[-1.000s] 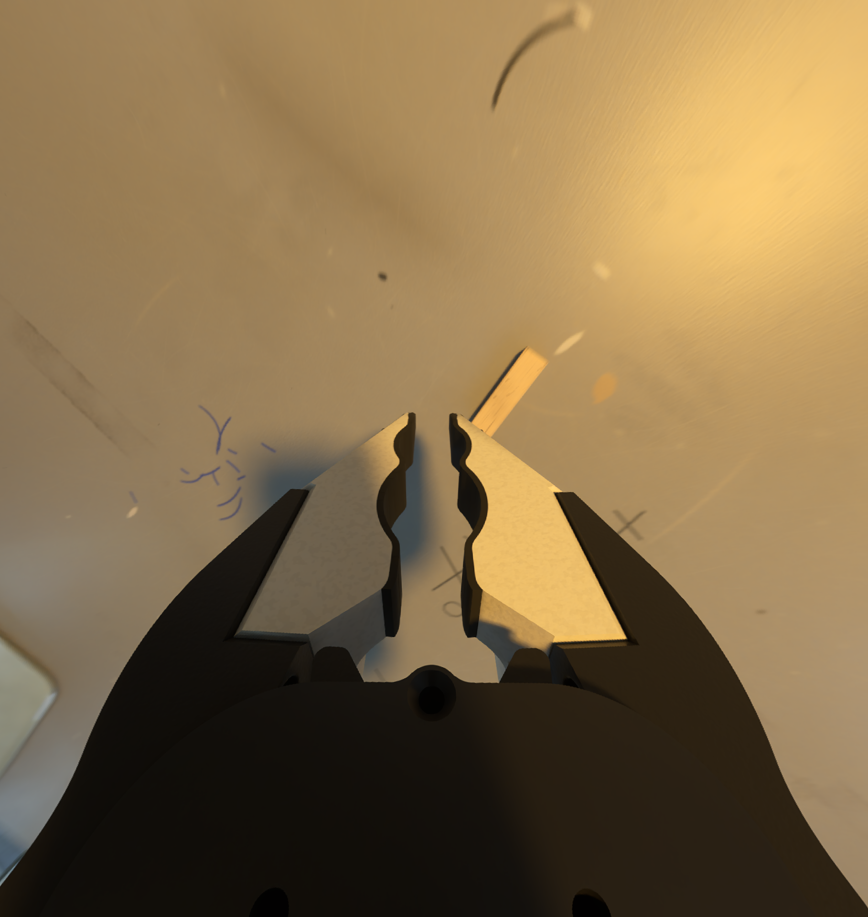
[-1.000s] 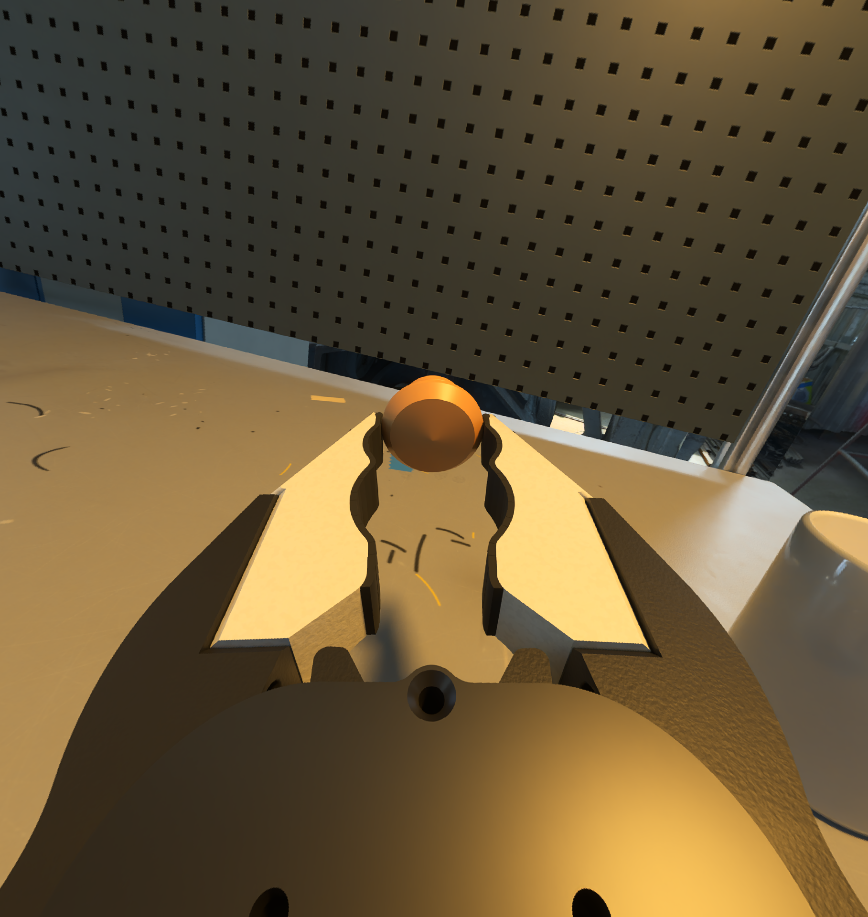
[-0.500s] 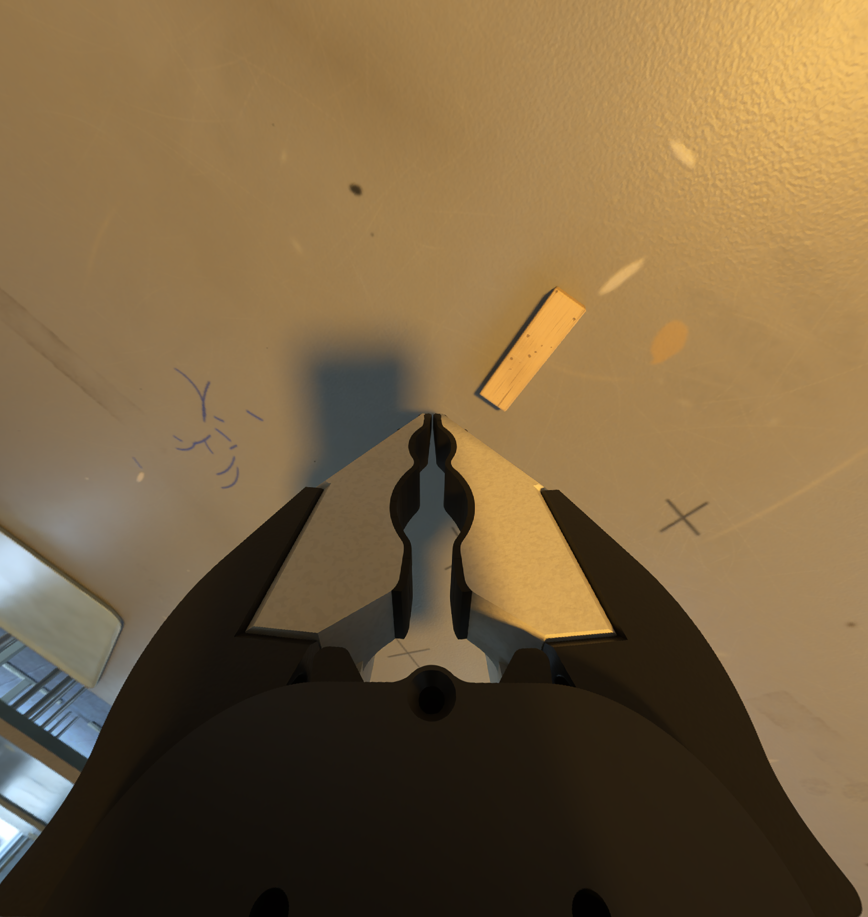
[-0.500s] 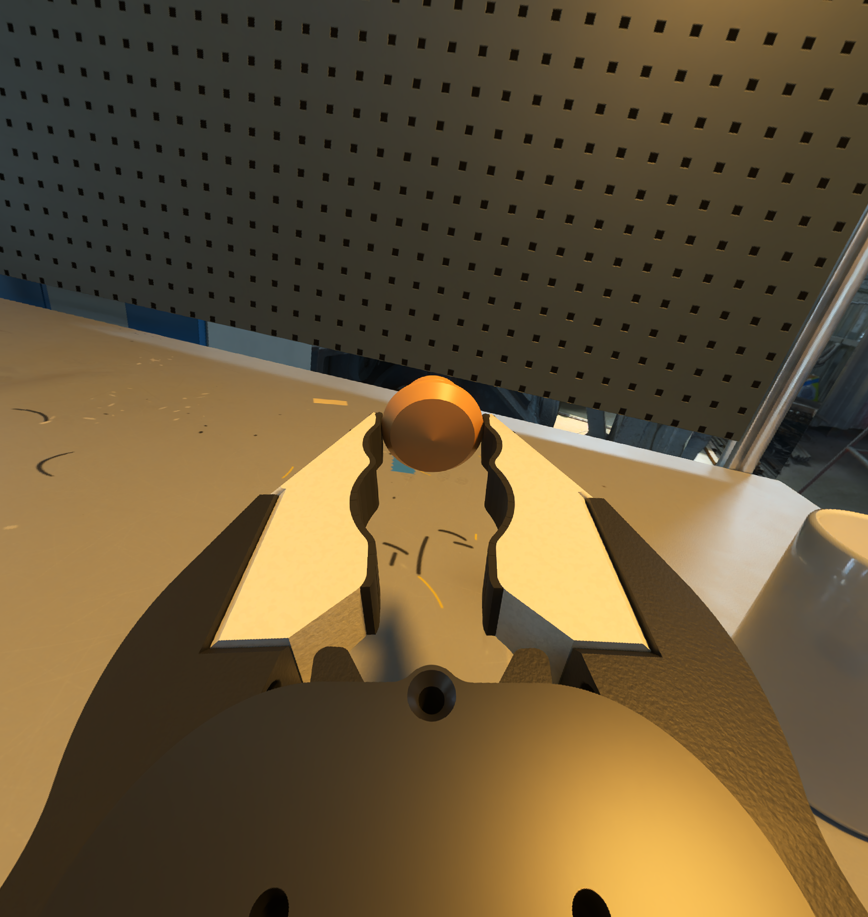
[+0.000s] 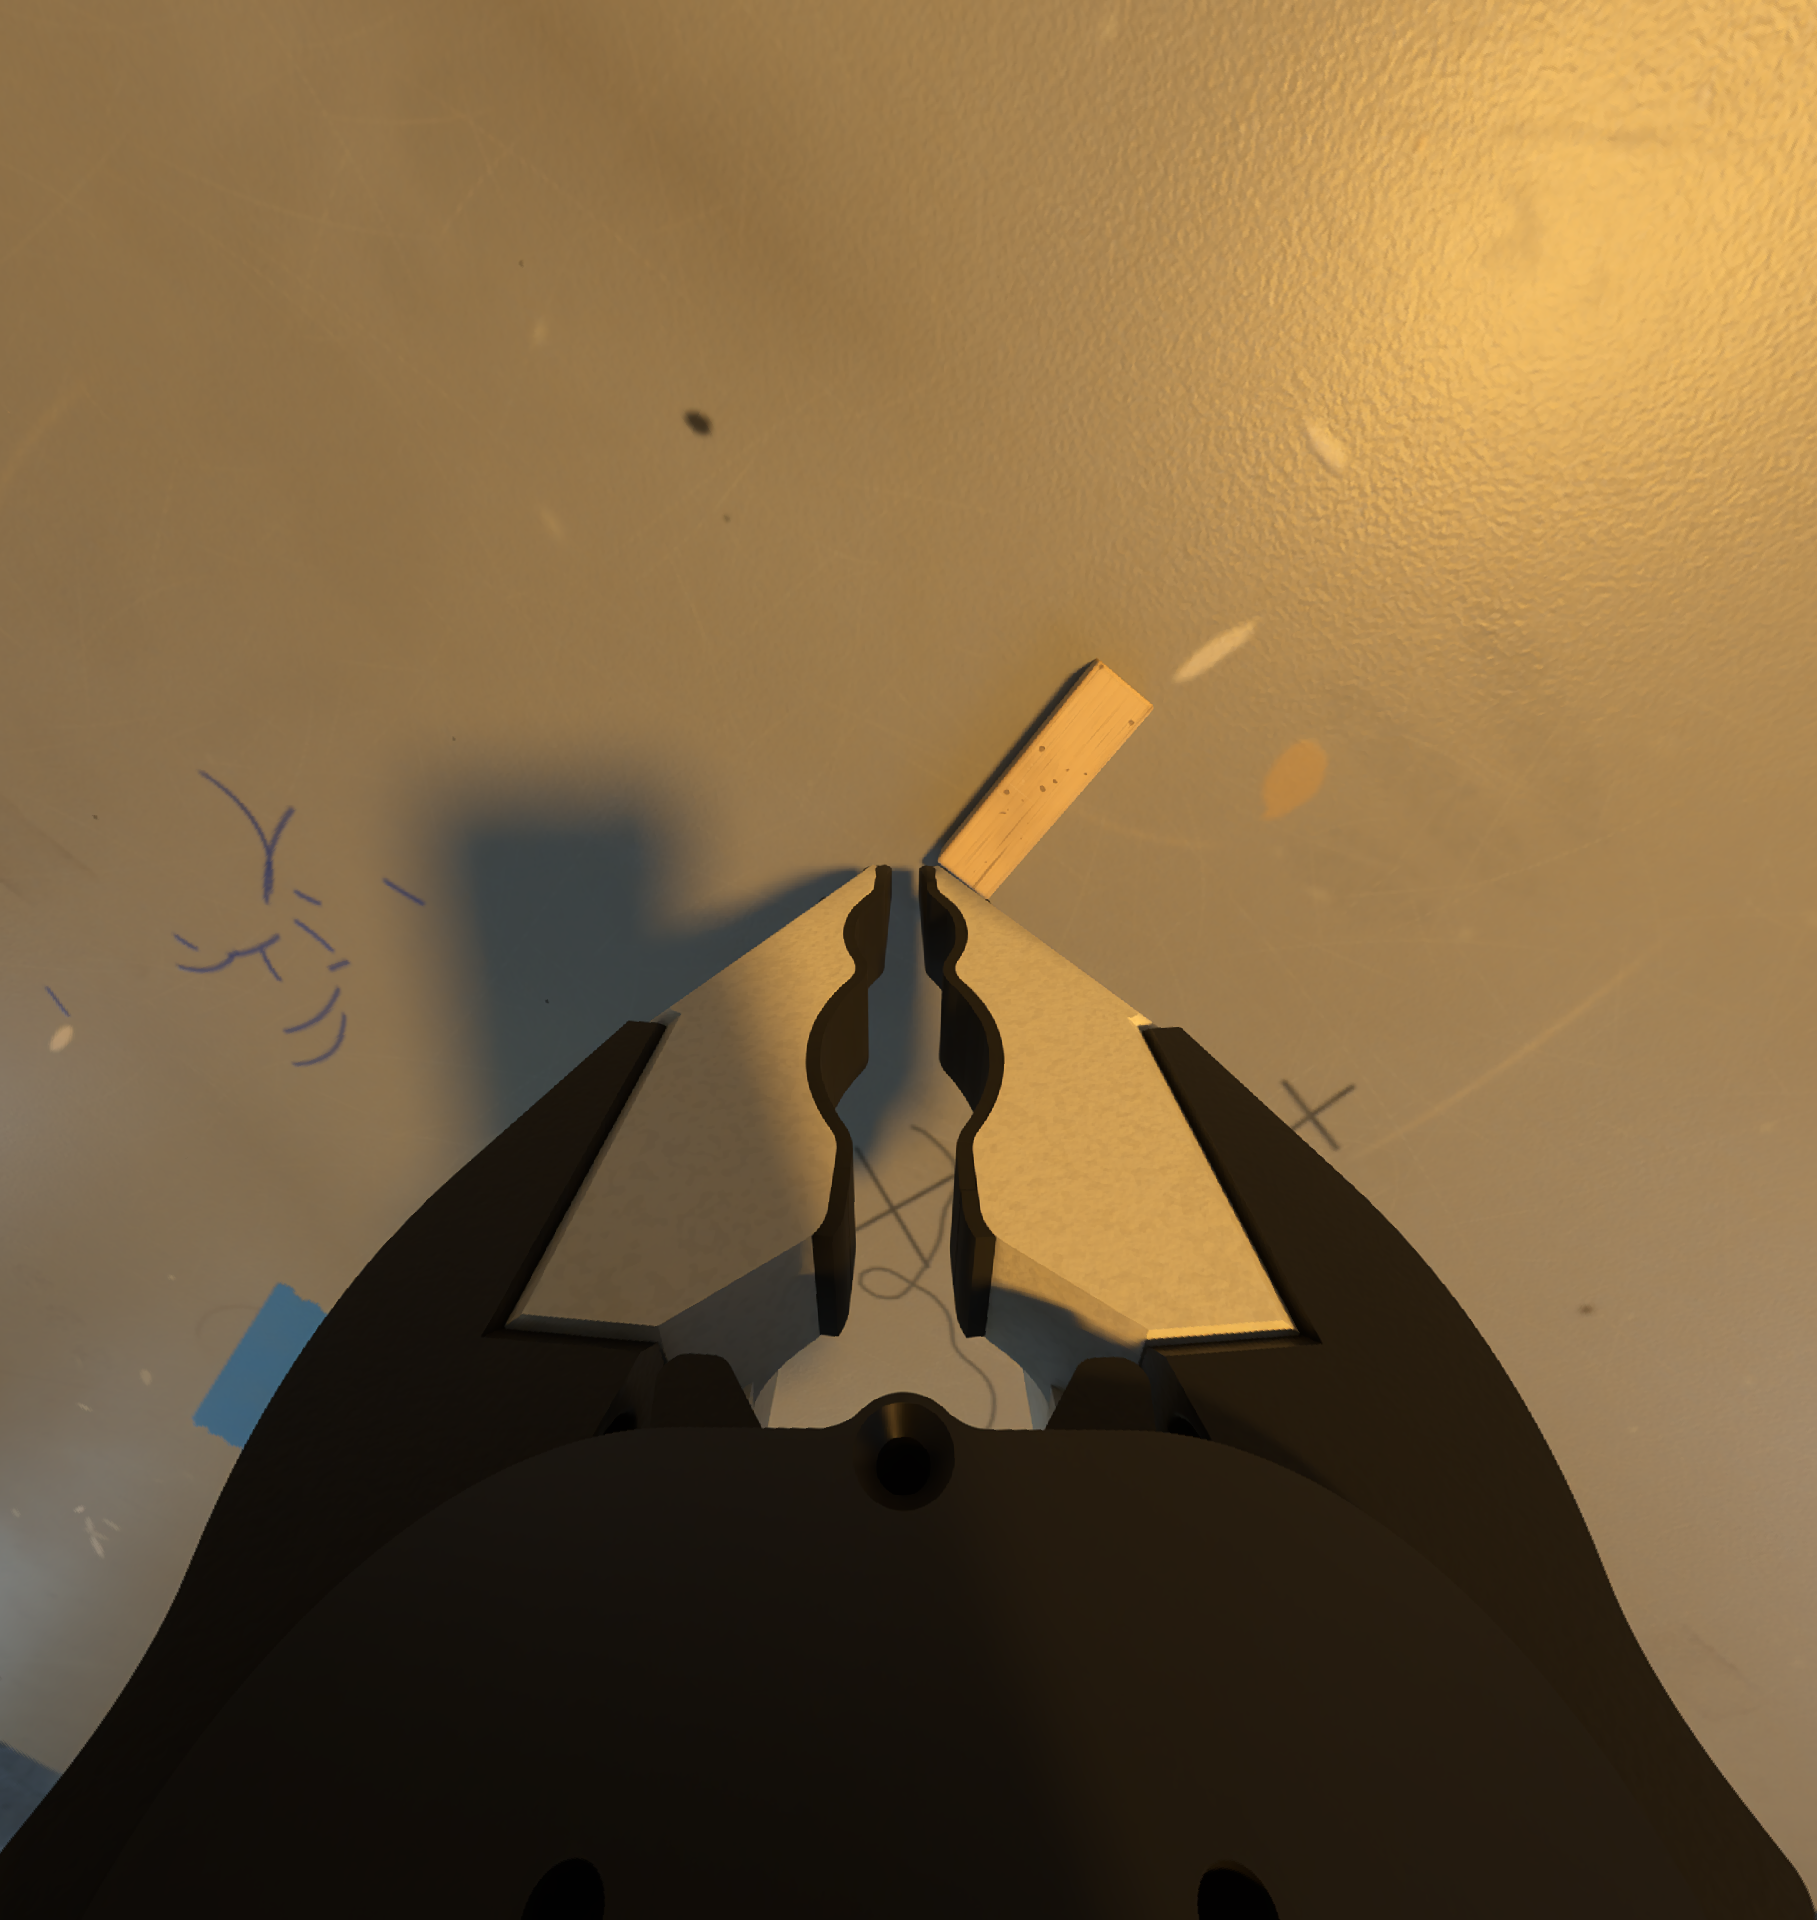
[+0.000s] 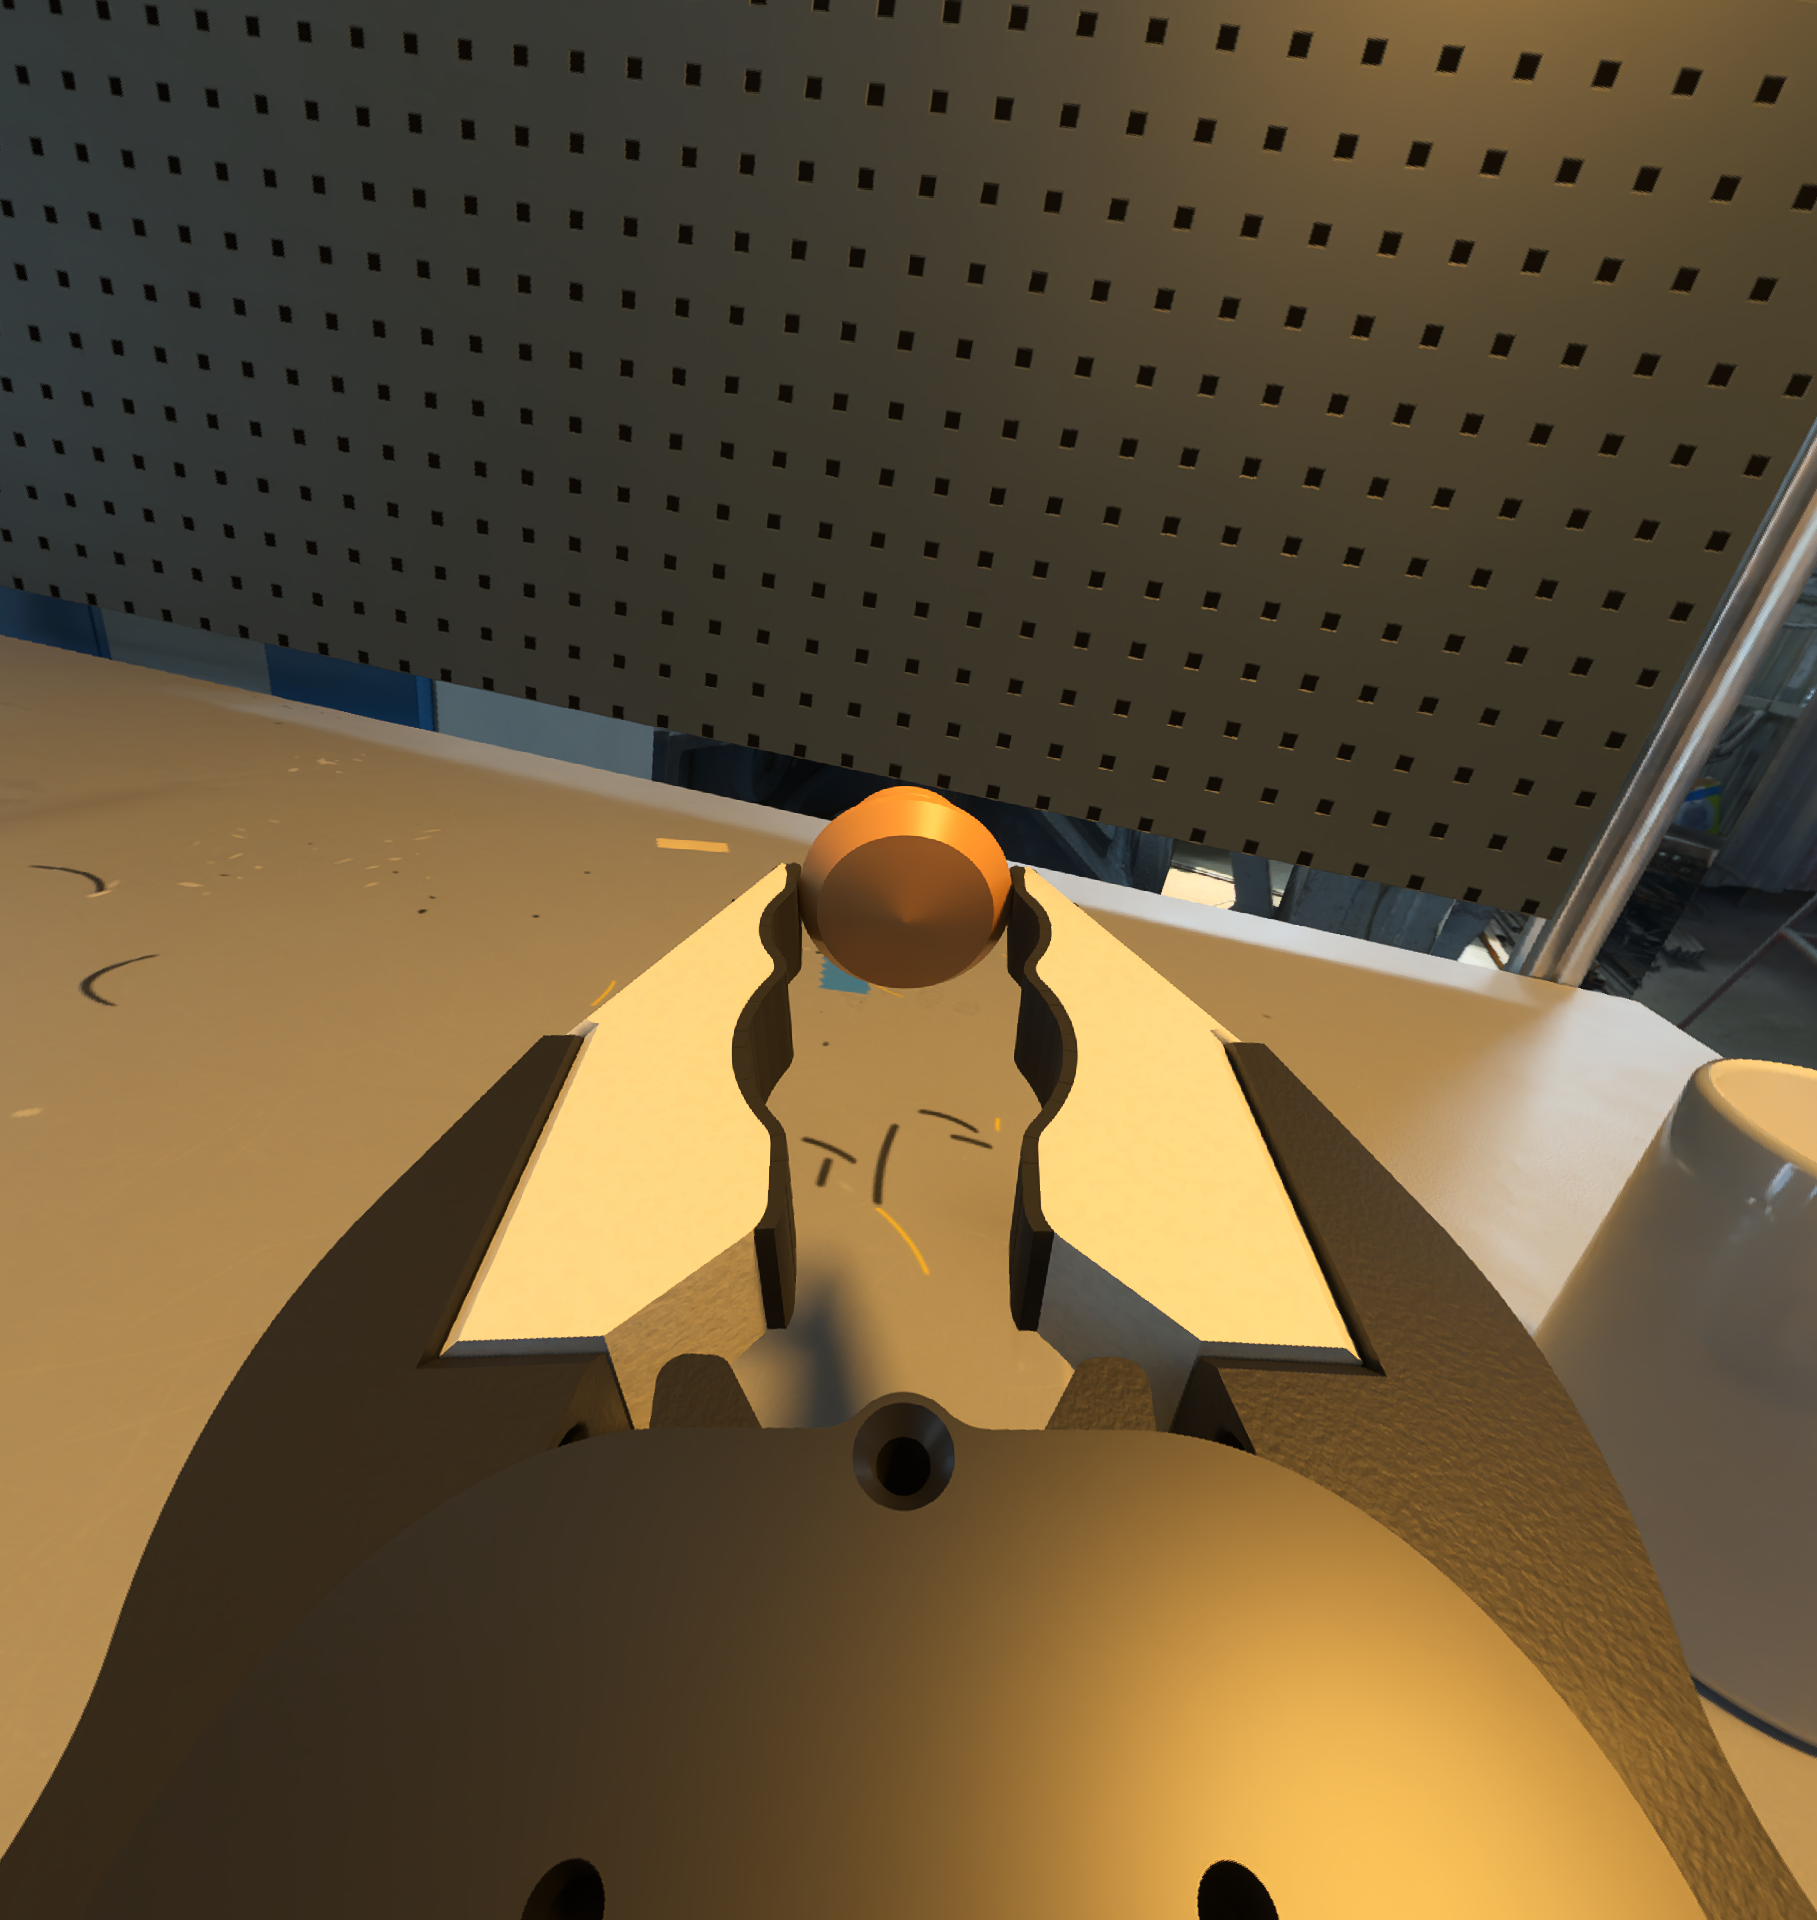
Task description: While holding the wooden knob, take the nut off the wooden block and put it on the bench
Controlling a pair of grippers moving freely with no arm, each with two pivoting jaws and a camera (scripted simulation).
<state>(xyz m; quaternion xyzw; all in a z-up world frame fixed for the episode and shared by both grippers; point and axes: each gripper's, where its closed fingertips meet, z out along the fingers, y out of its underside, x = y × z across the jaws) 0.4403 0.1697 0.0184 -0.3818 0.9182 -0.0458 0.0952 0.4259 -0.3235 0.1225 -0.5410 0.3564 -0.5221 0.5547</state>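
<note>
The left gripper (image 5: 902,873) points down at the bench (image 5: 987,312). Its tongs are narrow: the tips stand a thin slit apart with nothing between them. Half a second ago those tips met. A second ago the gap was a little wider than it is now, so they have closed and then cracked open again. The view has also shifted, and the wooden block (image 5: 1044,777) now lies just beyond the right-hand tip, with its near end almost at the tip. Half a second ago it sat clearly apart from the tips. The block is a small pale strip lying flat and slantwise on the bench, with no edge of the bench close to it. Blue pen marks (image 5: 260,914) and a scrap of blue tape (image 5: 260,1361) lie off to its left.

I cannot find the nut in either view. It is not on the block, in the tongs or on the bare bench. Since the tongs closed empty, the grab probably missed or has yet to begin, so the removal looks unfinished.

The right gripper (image 6: 904,883) has not changed. Its tongs pinch the round orange wooden knob (image 6: 904,894) at their tips, above the bench near its back edge, in front of the pegboard (image 6: 883,364). A white cup (image 6: 1766,1351) stands by the right edge. The holding half of the task is being met.
</note>
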